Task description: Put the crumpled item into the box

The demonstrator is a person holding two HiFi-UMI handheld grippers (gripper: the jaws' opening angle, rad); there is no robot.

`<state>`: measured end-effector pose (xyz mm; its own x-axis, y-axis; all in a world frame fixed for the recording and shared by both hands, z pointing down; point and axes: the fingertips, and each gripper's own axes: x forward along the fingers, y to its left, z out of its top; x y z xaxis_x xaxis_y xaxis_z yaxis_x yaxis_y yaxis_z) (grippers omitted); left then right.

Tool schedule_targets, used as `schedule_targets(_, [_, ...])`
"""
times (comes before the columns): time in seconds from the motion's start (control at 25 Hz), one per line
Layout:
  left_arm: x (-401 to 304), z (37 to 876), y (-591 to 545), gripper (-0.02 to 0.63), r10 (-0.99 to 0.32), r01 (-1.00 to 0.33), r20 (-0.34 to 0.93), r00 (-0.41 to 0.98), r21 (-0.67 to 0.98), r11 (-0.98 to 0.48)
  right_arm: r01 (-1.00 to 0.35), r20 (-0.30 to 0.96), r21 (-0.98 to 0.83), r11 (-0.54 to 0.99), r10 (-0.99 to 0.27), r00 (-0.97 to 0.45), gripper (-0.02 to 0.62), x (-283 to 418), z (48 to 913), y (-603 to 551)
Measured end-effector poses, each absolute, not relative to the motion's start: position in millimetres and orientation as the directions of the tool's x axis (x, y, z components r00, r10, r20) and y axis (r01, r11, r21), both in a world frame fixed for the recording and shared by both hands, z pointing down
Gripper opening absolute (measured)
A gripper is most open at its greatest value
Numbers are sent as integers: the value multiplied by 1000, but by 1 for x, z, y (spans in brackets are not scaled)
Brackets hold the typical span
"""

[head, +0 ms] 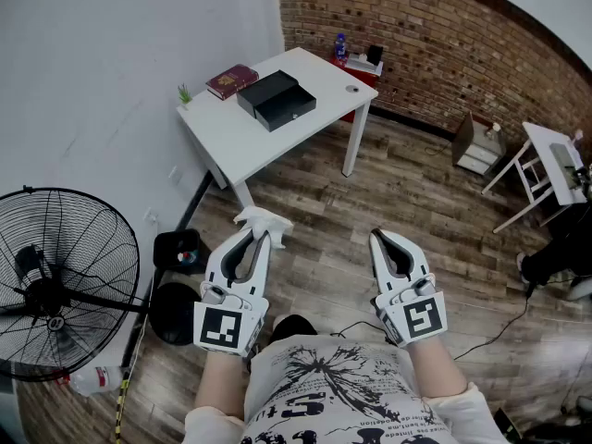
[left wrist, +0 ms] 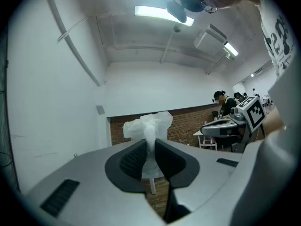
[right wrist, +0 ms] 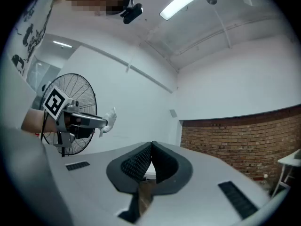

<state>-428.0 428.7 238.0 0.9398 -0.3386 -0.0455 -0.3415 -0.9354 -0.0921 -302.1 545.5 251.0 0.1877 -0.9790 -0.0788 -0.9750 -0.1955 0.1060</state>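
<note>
Only head view shows box (head: 276, 100) | left hand-held gripper (head: 262, 238) clamps crumpled item (head: 265, 219) | right hand-held gripper (head: 378, 237) closed, empty

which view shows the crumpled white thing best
The left gripper view: the crumpled item sits large at centre, pinched by the left gripper. The head view shows it small, from above, at the jaw tips; the right gripper view shows only a distant white scrap.

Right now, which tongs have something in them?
The left tongs: they are shut on a crumpled white item that sticks out past the tips. The right tongs are shut with nothing between them.
</note>
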Motion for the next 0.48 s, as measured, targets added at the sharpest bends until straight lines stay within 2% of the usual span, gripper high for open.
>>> schedule_targets(0.16, [-429, 254, 427, 67, -320, -315, 15, 947, -138, -939, -974, -78, 107, -200, -978, 193, 12, -300, 254, 542])
schedule_targets(0.48, [-408, 260, 422, 67, -319, -314, 21, 948, -120, -942, -972, -61, 89, -217, -975, 212, 14, -278, 264, 544])
